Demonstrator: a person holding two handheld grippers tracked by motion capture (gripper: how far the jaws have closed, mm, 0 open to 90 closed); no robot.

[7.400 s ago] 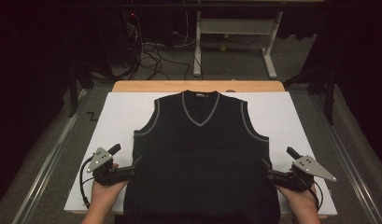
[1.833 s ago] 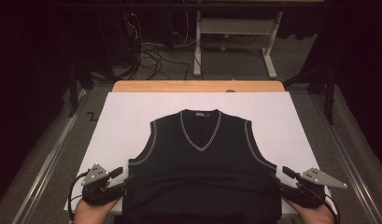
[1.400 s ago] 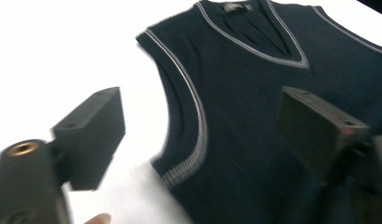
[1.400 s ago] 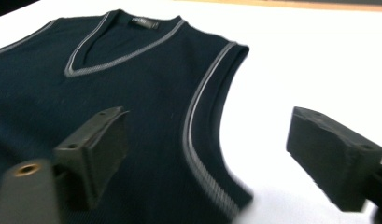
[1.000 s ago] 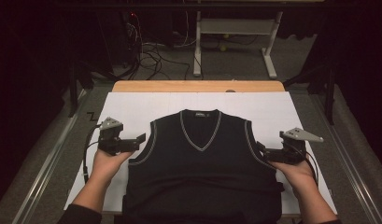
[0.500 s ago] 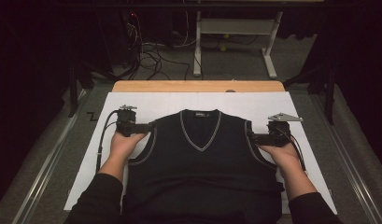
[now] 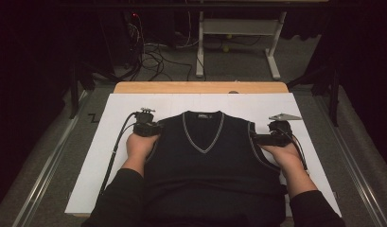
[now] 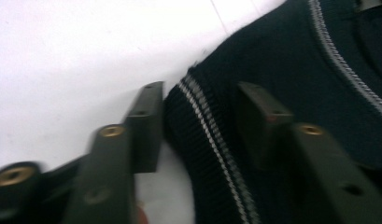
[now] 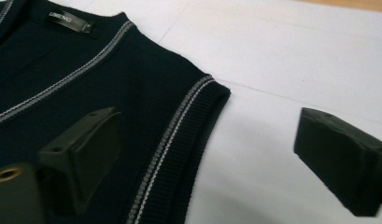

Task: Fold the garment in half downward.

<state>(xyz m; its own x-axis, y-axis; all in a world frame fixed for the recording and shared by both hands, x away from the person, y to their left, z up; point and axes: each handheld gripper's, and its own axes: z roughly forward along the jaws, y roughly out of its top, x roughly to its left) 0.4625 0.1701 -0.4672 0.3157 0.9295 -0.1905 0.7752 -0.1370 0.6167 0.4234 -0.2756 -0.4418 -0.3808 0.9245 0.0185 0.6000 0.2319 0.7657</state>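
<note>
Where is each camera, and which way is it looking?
High view: sits above the person's side, looks forward and down on the table; shows both forearms, left gripper, right gripper.
Left gripper view: rides the left gripper, looks along its jaws, which straddle the vest armhole trim and have just been closing.
Right gripper view: rides the right gripper, looks along its wide jaws at the vest's shoulder.
All share the dark vest on white.

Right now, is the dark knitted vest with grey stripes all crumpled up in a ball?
No, the dark knitted vest lies spread flat on the white table sheet, its V-neck facing up.
</note>
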